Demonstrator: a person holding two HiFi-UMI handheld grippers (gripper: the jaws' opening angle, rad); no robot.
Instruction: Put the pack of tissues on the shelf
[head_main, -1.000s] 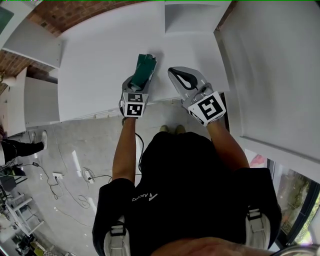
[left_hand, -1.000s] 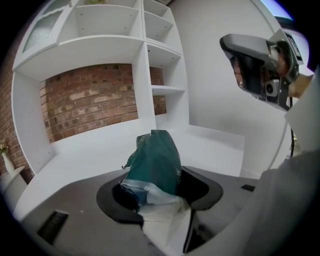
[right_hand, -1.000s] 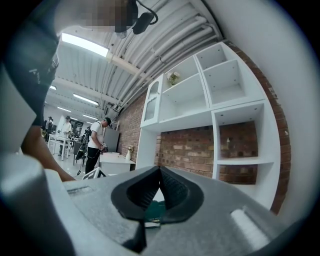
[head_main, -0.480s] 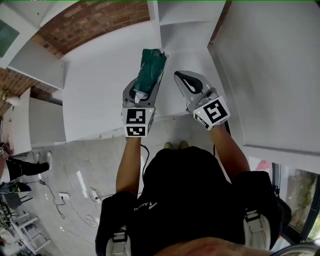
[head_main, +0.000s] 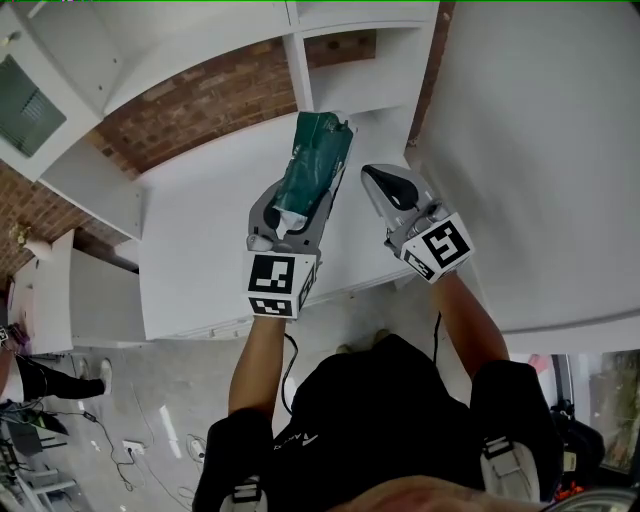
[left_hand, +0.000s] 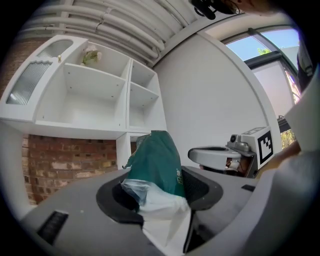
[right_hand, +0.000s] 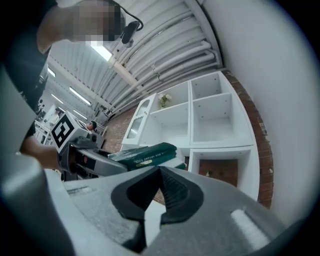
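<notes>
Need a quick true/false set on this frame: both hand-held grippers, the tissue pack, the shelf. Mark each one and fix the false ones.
1. The left hand-held gripper is shut on the dark green plastic pack of tissues. True.
2. The right hand-held gripper grips the pack too. False: its jaws are together with nothing between them, and it is beside the pack.
3. The pack already lies in a compartment of the white open-fronted shelf unit. False: it is in the left gripper's jaws, in front of the unit.
4. A red brick wall shows under the shelf unit. True.

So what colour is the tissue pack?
Dark green soft plastic tissue pack, clearest in the head view.
</notes>
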